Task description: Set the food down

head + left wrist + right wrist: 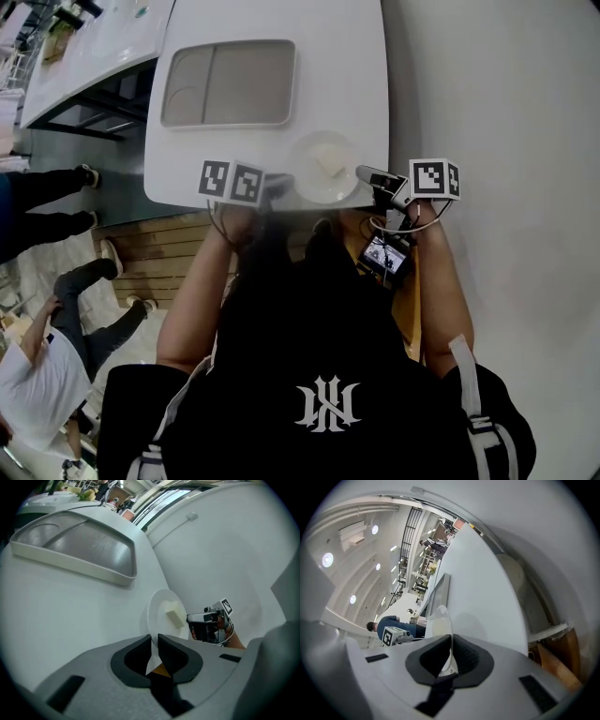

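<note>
Food: a pale block lying on a small white plate, which hangs between the two tools.
Left tool: narrow, jaws pinched on the plate's near rim; the plate runs straight ahead of it.
Right tool: narrow, jaws clamped on the opposite rim; from here the plate shows edge-on, rising out of the jaws.
Where the food sits: past the plate's middle as seen from the left tool, so nearer the right tool.
Food's long axis: seems to slant across the line joining the two tools, but the block is too small to be sure.
Plate's axis: the line from tool to tool runs along the near edge of the worktop.
Height: the plate casts a shadow beside itself and seems to be carried just above the worktop; I cannot tell for certain that its base is clear.
Landing spot: bare worktop lies just ahead of both tools, between them and the tray further on.
Coming move, as I judge it: both tools go forward and down together, keeping level so the block does not slide.
Risk: one tool letting go early would tip the plate towards that side.
</note>
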The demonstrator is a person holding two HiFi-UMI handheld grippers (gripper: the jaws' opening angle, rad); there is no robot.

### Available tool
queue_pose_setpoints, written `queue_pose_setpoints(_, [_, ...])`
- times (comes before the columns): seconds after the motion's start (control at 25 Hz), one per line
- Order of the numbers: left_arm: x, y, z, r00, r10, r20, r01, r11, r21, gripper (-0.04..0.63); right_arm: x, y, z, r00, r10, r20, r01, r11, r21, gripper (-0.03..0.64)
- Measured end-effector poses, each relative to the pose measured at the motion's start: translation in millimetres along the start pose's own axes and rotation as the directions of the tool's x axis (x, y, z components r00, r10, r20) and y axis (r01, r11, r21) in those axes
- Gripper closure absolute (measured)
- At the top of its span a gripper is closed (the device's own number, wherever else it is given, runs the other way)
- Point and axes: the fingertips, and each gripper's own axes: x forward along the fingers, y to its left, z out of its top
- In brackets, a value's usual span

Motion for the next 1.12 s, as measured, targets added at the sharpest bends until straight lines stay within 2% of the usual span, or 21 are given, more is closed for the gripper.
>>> queue_pose_setpoints(0.32, [-50,29,36,1.000,-0.002,0.020,0.002,0.999,0.042,0.552,42,44,24,0.999,0.014,0.040,-0.013,1.000,-0.017,0.600])
queue_pose_setpoints(0.6, [-107,111,105,1.000,0.005,0.027,-0.007,0.999,0.053,0.552,137,92,77,0.998,0.017,0.054,-0.015,0.999,-0.028,0.600])
queue_pose_setpoints(0.72, [-123,108,113,0.999,0.002,0.032,-0.004,0.998,0.058,0.552,137,110,84,0.998,0.013,0.059,-0.011,0.999,-0.037,0.600])
queue_pose_setpoints(1.12, [-124,108,125,0.999,0.033,0.039,-0.037,0.994,0.101,0.552,139,109,91,0.996,0.016,0.089,-0.011,0.998,-0.055,0.600])
